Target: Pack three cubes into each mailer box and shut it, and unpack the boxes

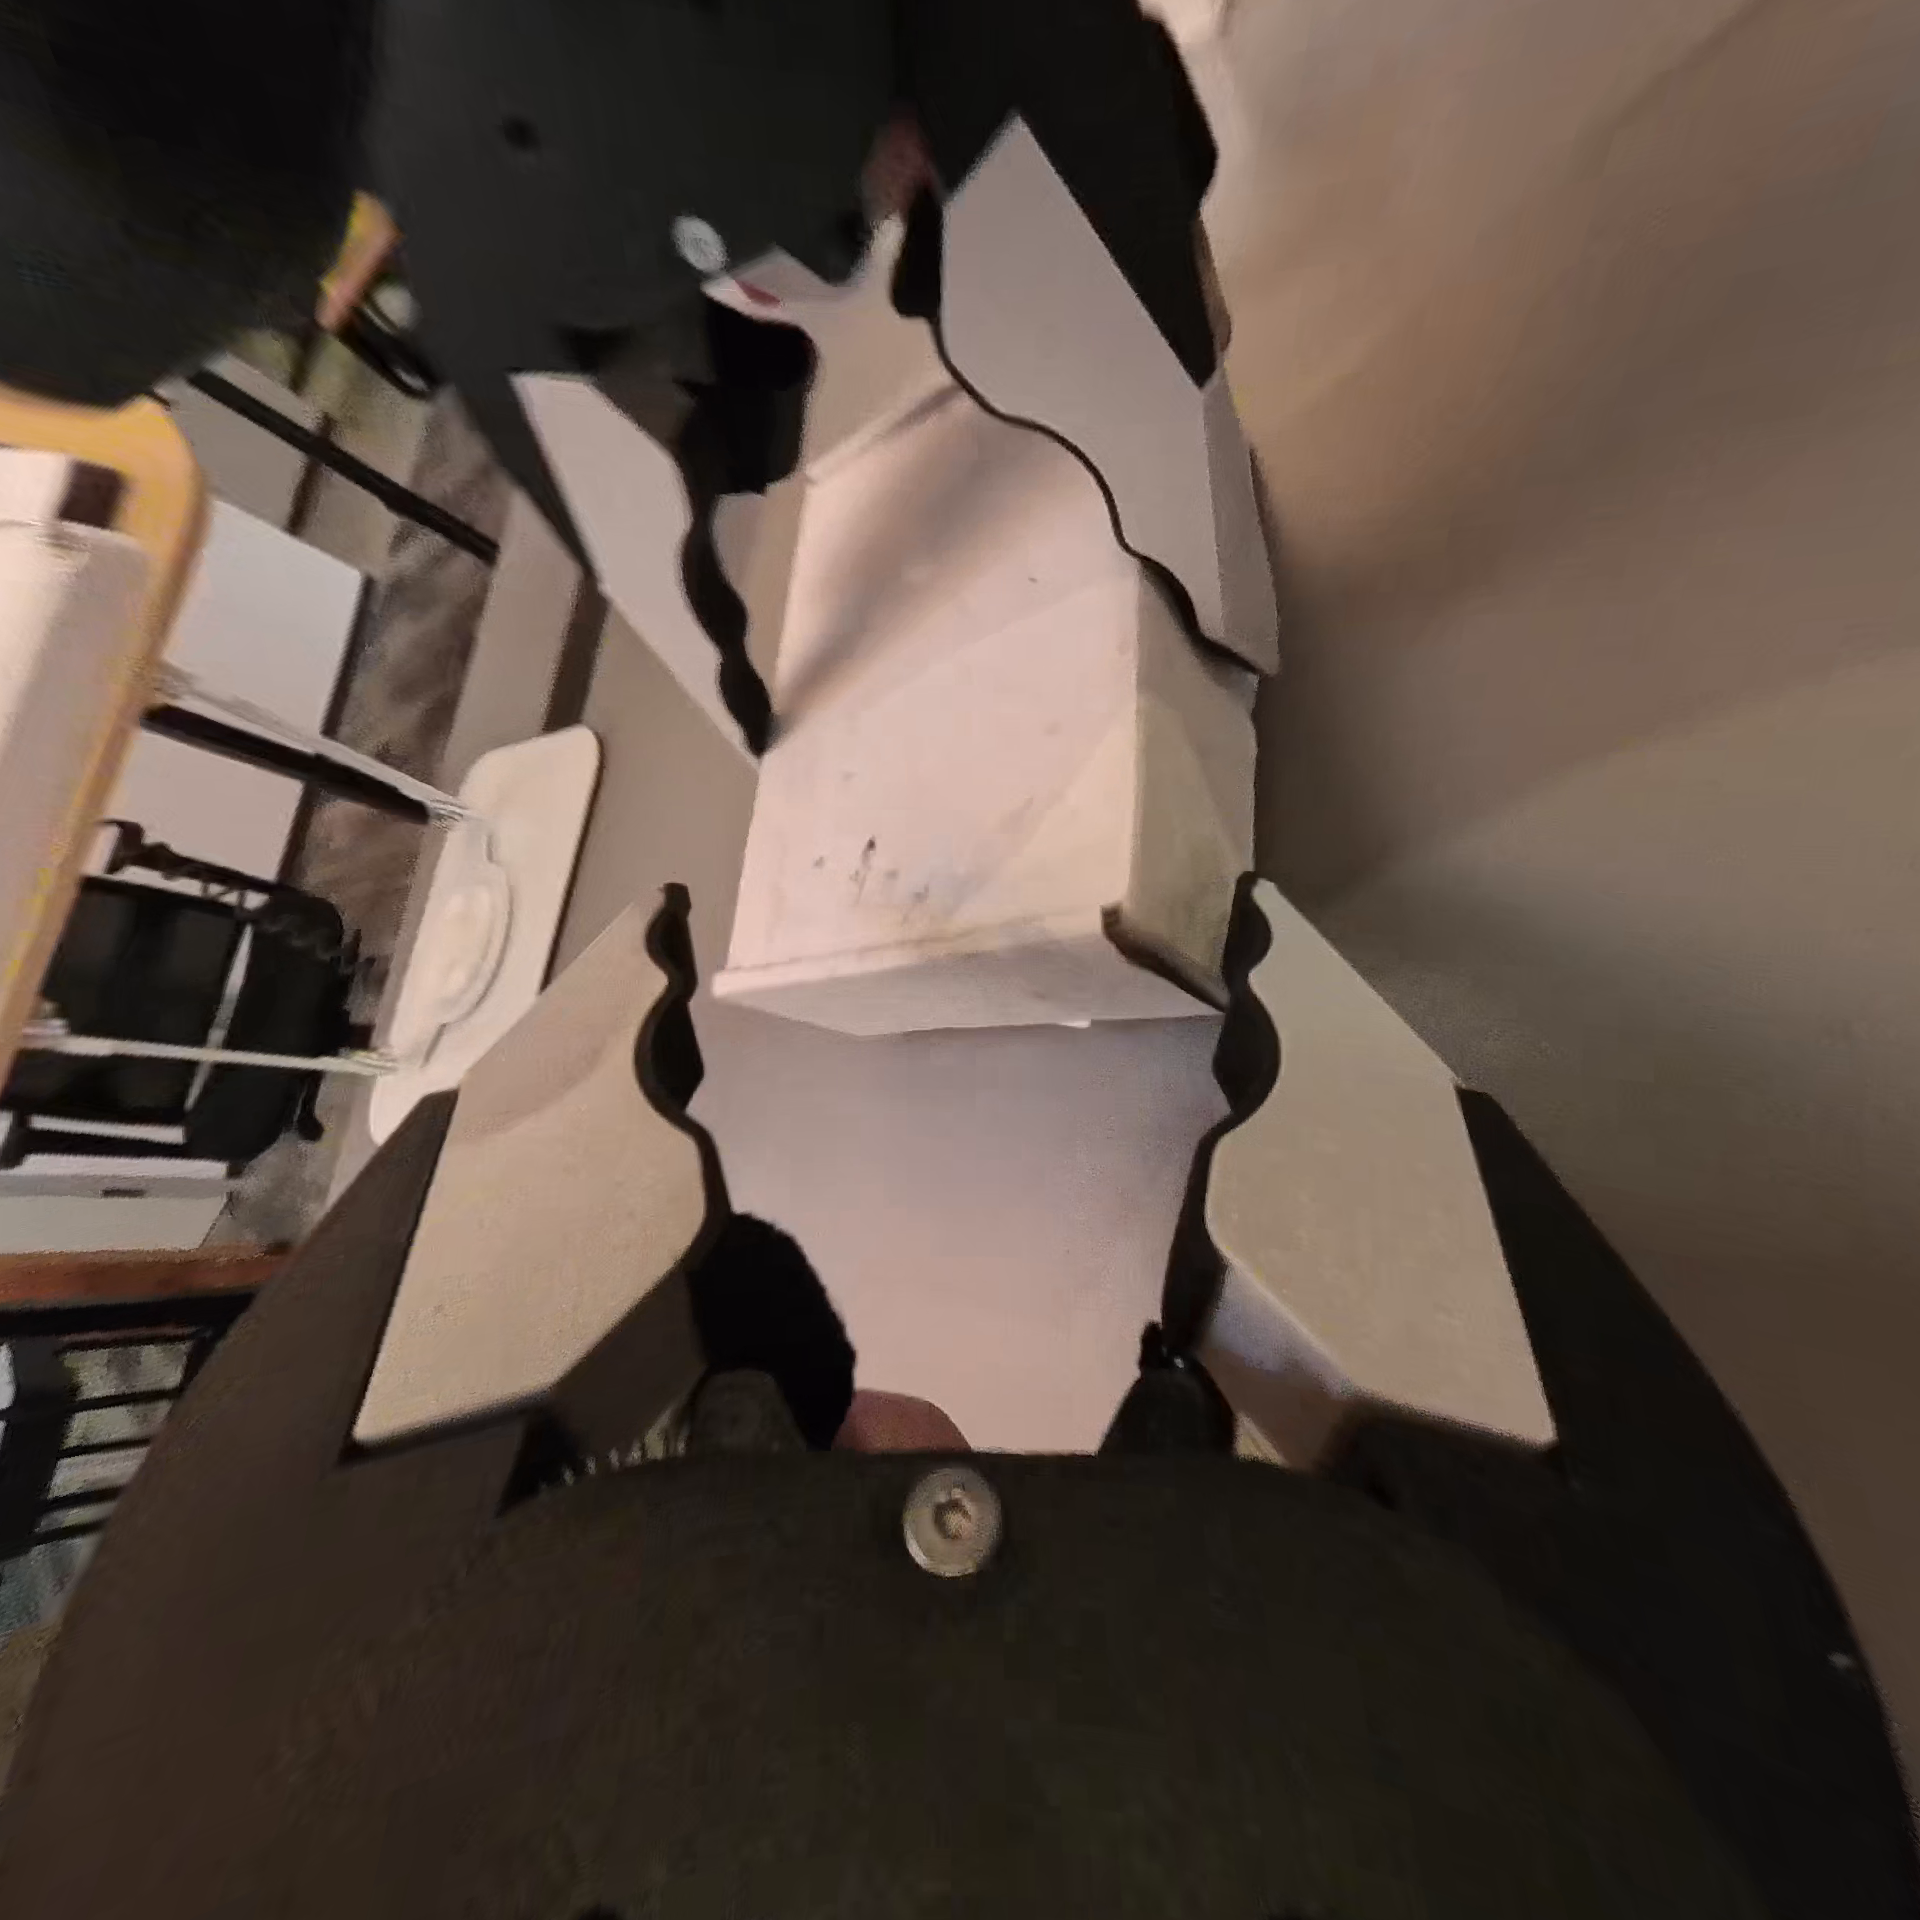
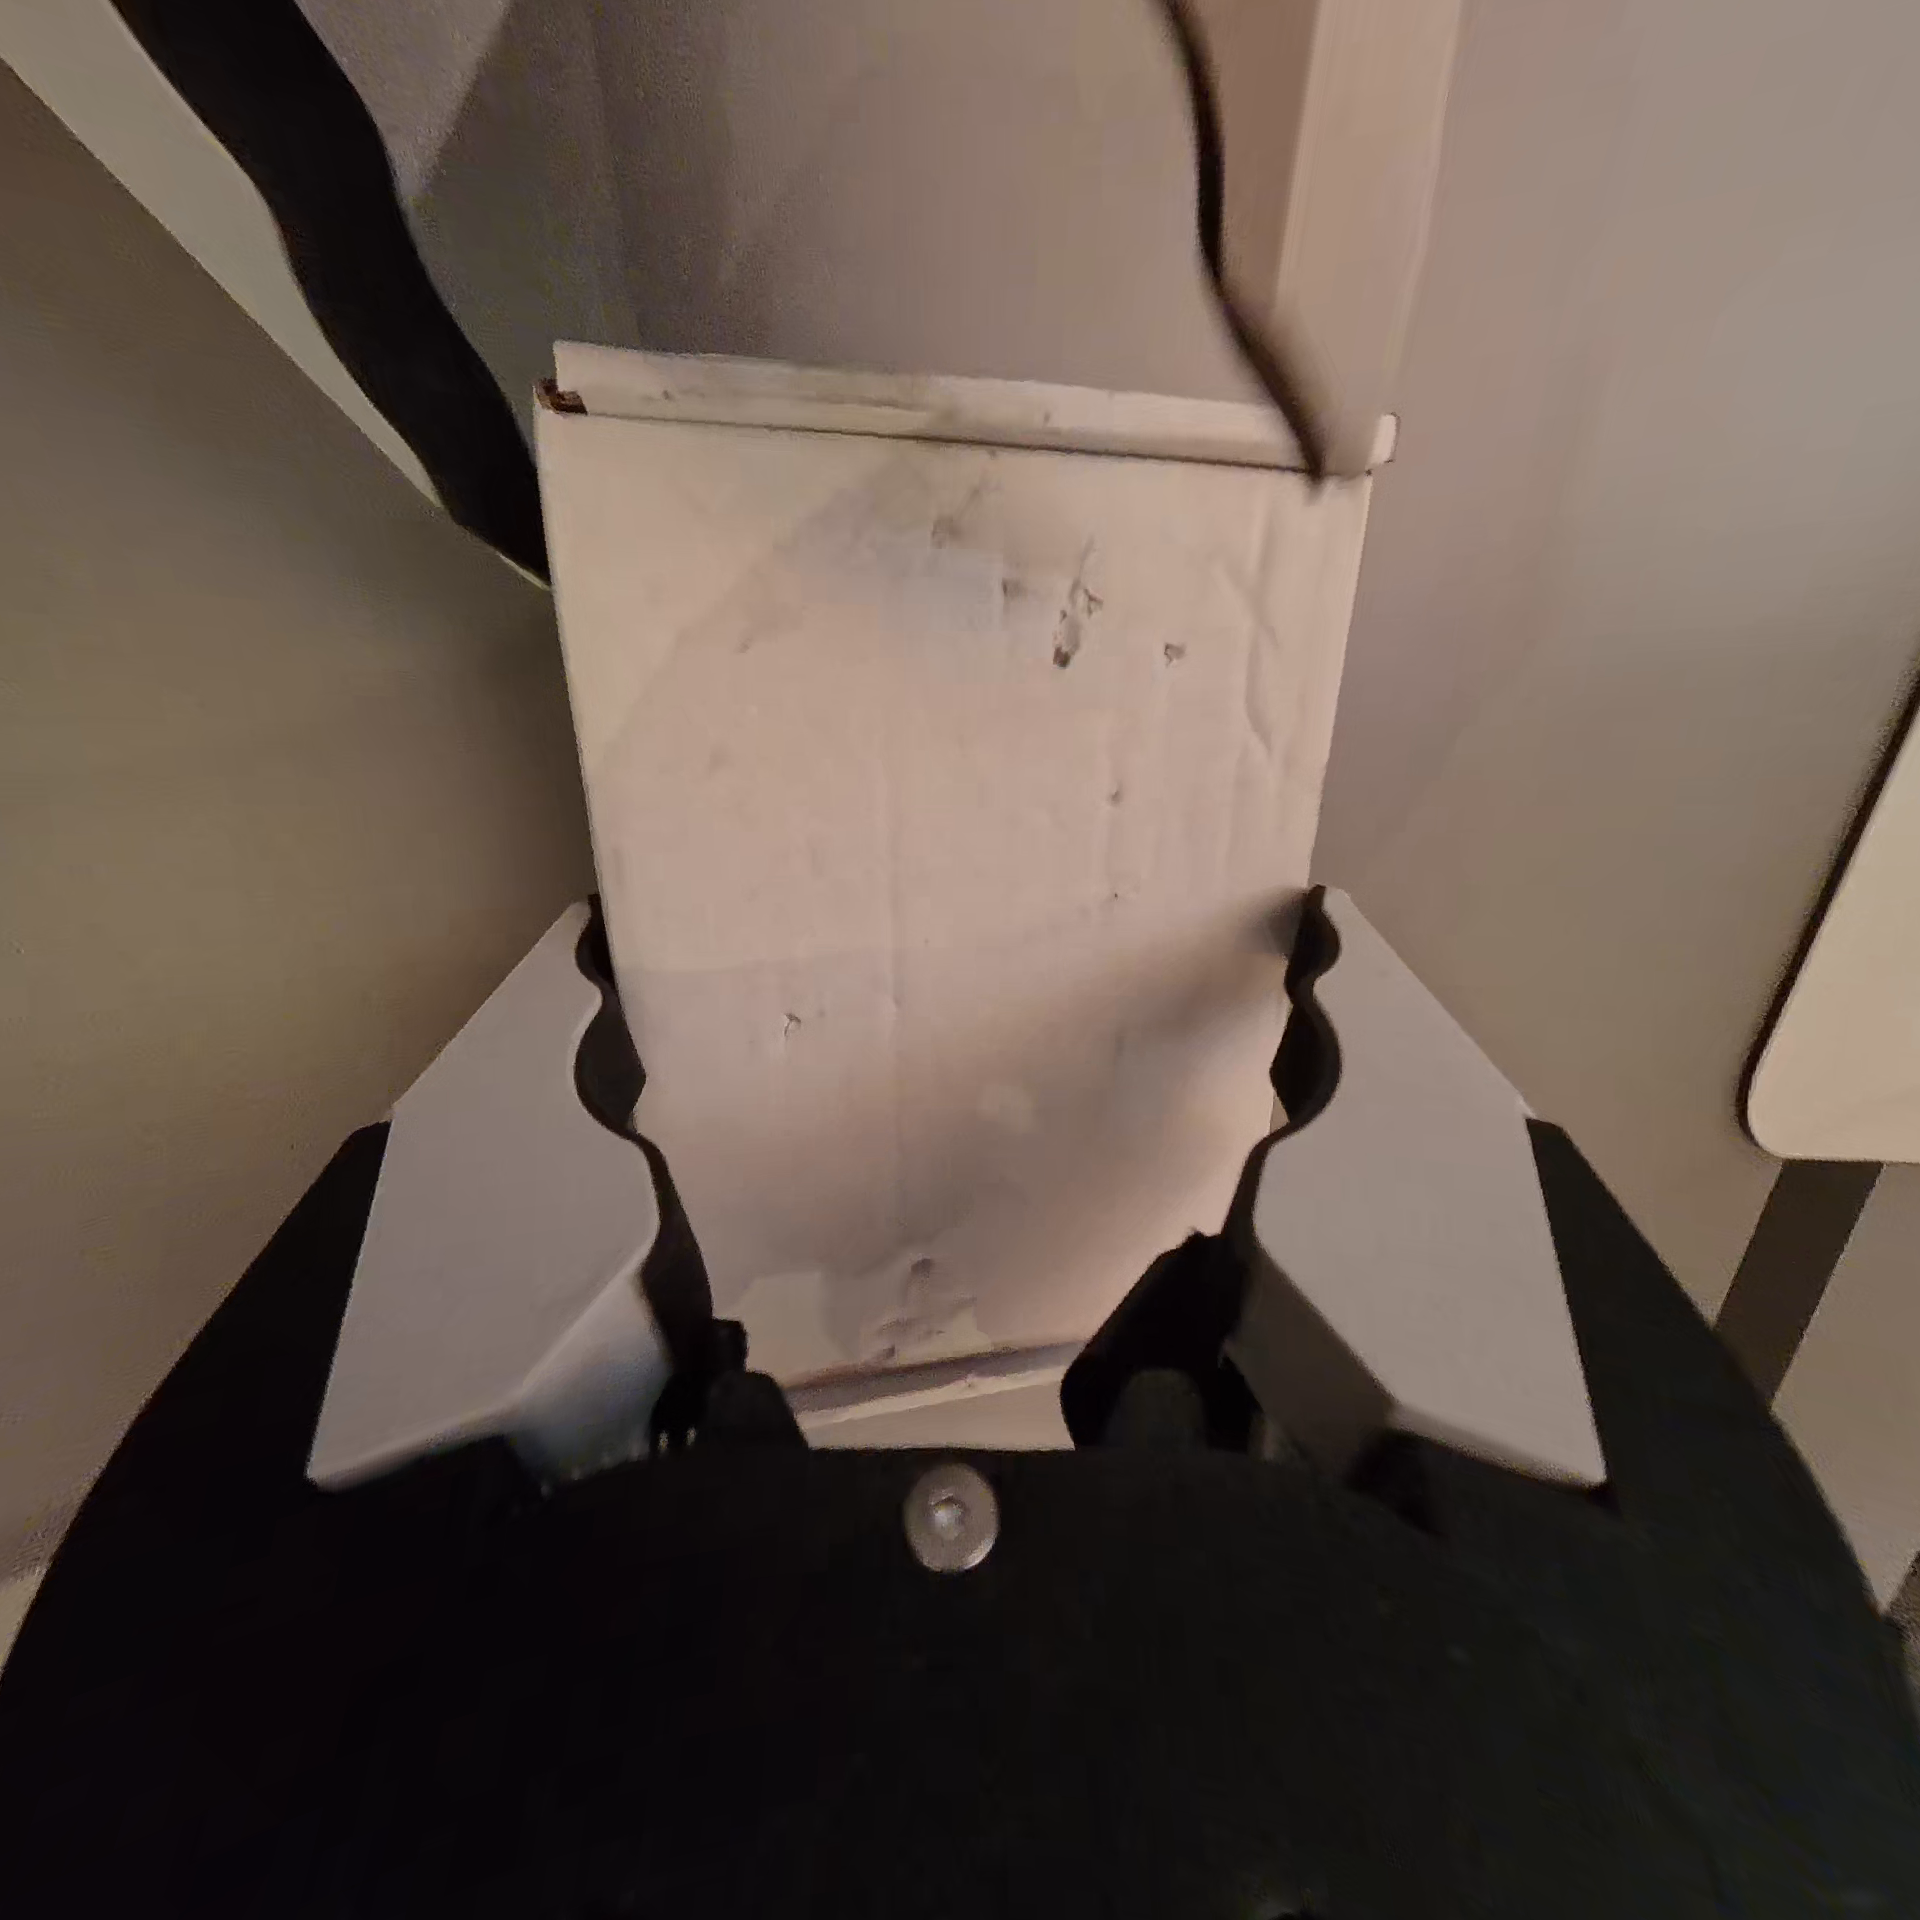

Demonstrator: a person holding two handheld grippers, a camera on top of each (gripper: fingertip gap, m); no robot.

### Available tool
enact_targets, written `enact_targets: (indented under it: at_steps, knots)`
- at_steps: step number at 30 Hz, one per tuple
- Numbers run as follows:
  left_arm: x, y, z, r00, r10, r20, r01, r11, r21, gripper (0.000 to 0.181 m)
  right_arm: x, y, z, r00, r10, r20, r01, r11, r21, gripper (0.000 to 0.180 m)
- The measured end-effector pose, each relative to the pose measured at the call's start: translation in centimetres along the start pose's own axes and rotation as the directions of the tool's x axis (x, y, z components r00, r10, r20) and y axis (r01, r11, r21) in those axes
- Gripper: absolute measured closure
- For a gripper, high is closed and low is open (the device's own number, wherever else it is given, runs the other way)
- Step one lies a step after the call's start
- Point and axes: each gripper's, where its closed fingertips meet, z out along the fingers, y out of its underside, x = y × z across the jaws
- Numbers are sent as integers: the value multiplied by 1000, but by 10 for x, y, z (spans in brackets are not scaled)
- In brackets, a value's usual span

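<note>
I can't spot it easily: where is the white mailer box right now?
The white mailer box fills the middle of the right wrist view, clamped between the right gripper fingers; in the left wrist view it sits just beyond the open left gripper.

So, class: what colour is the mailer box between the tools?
White, scuffed with dark marks; the mailer box shows best in the right wrist view.

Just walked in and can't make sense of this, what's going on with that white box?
A person is working a white mailer box with two handheld grippers. The right gripper has the box between its fingers, which sit against both sides of it. The left gripper faces the box from the opposite end with its fingers spread, one fingertip at the box's corner. The box looks shut, and no cubes are visible.
</note>
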Motion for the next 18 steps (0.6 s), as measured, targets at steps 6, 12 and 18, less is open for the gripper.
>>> enact_targets:
  at_steps: [6,12,18]
  knots:
    - [-49,-12,-36,977,-134,167,100,976,194,101,14,10,-30,995,79,-53,-74,994,83,55]
    - [-65,-4,-38,946,-266,186,209,938,277,164,56,55,-134,955,148,-256,-120,985,121,55]
    - [-49,15,-5,945,-278,174,245,951,188,181,65,196,-210,919,123,-375,-200,964,-174,55]
